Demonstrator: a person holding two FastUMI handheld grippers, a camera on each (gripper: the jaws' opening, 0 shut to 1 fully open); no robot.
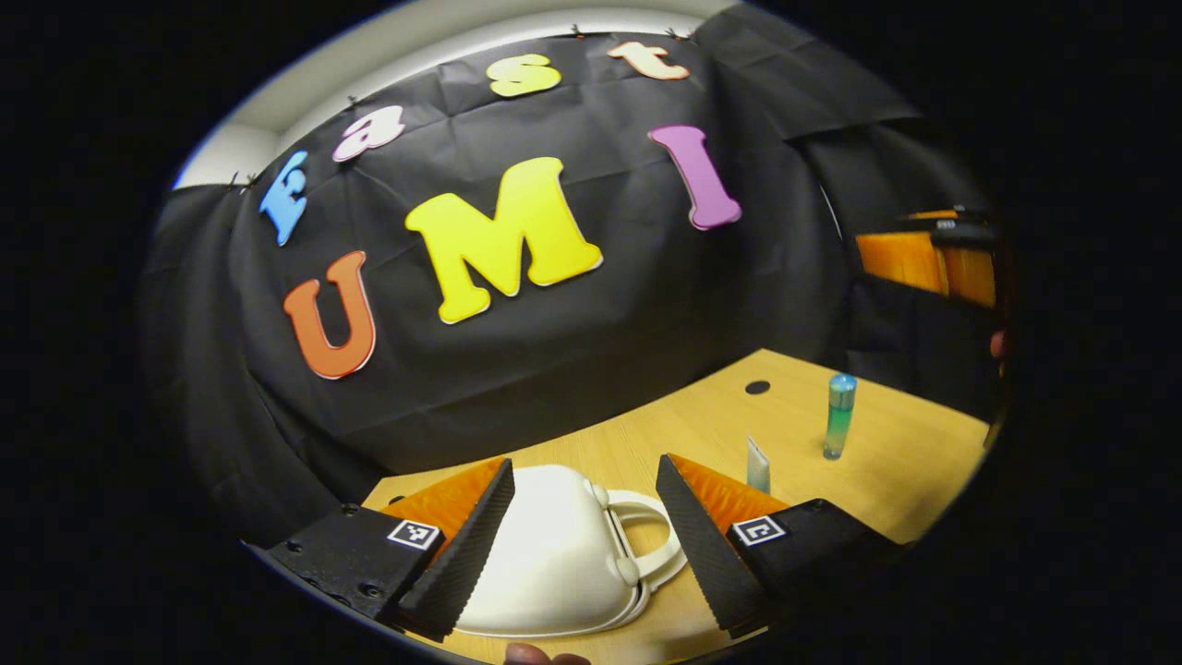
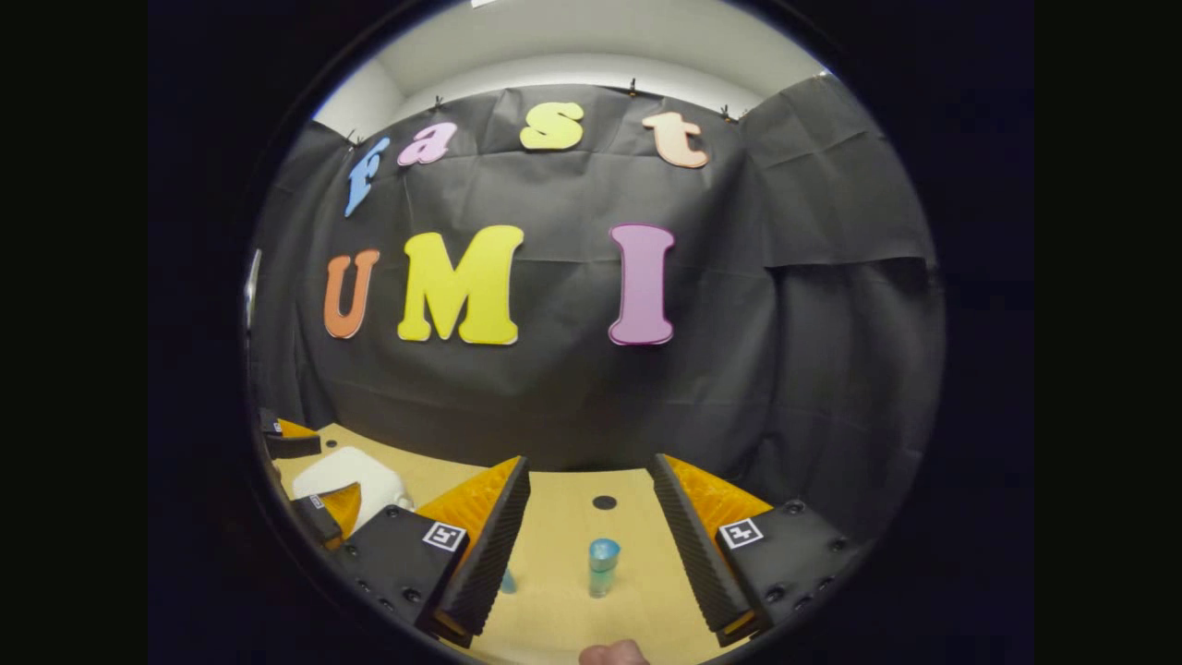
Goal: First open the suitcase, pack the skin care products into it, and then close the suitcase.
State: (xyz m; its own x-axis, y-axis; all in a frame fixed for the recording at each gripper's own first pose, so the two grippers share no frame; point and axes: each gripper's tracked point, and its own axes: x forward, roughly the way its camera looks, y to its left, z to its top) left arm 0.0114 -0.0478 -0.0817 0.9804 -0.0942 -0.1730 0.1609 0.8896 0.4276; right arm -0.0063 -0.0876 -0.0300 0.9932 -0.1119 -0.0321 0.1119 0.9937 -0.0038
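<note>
No readable text, brand or number on any object. Left gripper view: white suitcase (image 1: pixel 554 554) plain, no marking legible; blue-green bottle (image 1: pixel 839 416) and small sachet (image 1: pixel 757 465) on the desk (image 1: pixel 886 480) too small to read. Right gripper view: bottle likewise illegible. Square black-and-white coded tags sit on the finger mounts; patterns only, no letters.
</note>
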